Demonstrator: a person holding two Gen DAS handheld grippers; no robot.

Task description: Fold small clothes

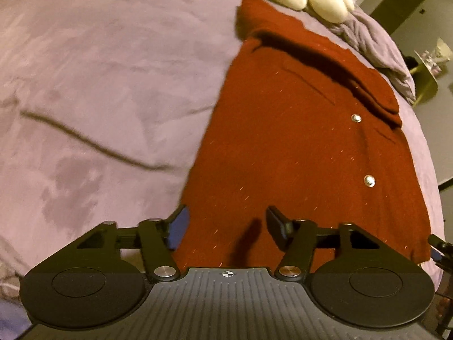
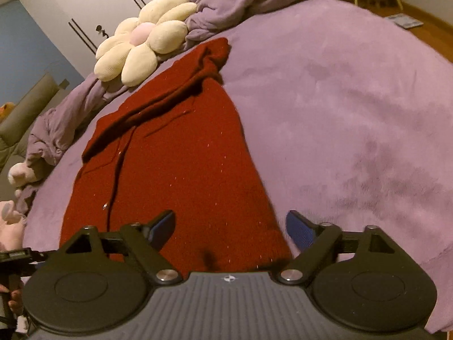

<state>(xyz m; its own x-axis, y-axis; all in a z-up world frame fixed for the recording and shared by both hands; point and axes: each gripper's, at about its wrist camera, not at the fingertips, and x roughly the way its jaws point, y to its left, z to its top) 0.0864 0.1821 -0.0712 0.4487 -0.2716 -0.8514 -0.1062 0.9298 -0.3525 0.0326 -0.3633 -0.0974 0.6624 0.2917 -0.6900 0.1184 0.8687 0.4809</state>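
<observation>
A dark red knit cardigan [image 1: 283,147] with two silver snap buttons [image 1: 356,118] lies flat on the purple bedspread [image 1: 99,85], a sleeve folded across its far end. My left gripper [image 1: 226,226] is open, its jaws straddling the cardigan's near left hem edge. In the right wrist view the same cardigan [image 2: 184,170] lies ahead. My right gripper [image 2: 230,231] is open over its near right hem corner, with the right finger [image 2: 300,232] above the bedspread [image 2: 354,113]. Neither gripper holds anything.
A cream flower-shaped cushion [image 2: 147,39] and a bunched purple blanket [image 2: 240,2] lie beyond the cardigan's far end. Pink soft toys [image 2: 11,215] sit at the bed's left edge. The other gripper's tip [image 1: 440,246] shows at the right.
</observation>
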